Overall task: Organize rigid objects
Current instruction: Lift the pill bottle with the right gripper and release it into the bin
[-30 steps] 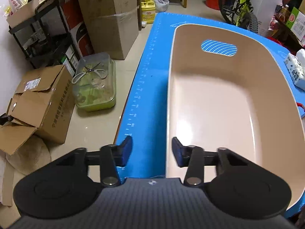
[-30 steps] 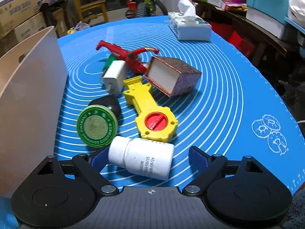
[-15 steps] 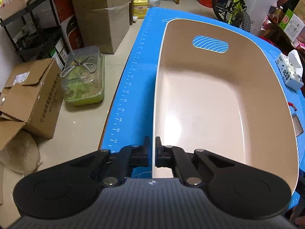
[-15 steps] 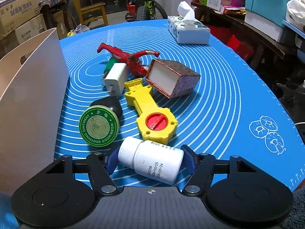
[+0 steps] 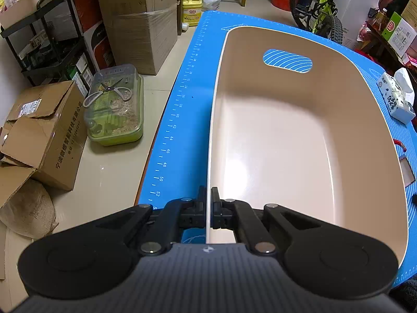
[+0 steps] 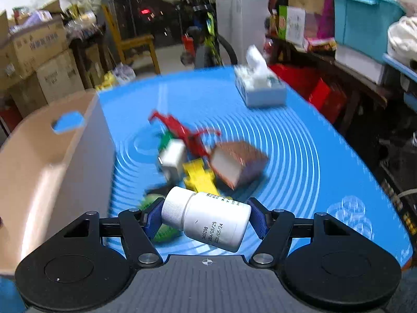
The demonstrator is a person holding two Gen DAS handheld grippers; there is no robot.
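The right gripper is pinching a small white plastic pill bottle with a ridged cap. One blue pad presses on the cap end and the other on the bottom end. The bottle lies sideways and tilts a little. It looks lifted off the blue round-lined mat, just in front of the pile of other things.

The bottle is hard and smooth, and it is probably light. A smooth round thing like this could slip or turn between the pads. The flat ends are a good place to squeeze, so this hold looks fine.

The left gripper is pressed together on the near rim of the big beige plastic bin. One finger is inside the wall and one is outside. The bin sits on the mat, left of the pile, and nothing is in it yet.

The pile is blurry in the right wrist view. It holds a yellow toy wrench, a red toy, a white cube, a brown box and a green tin.
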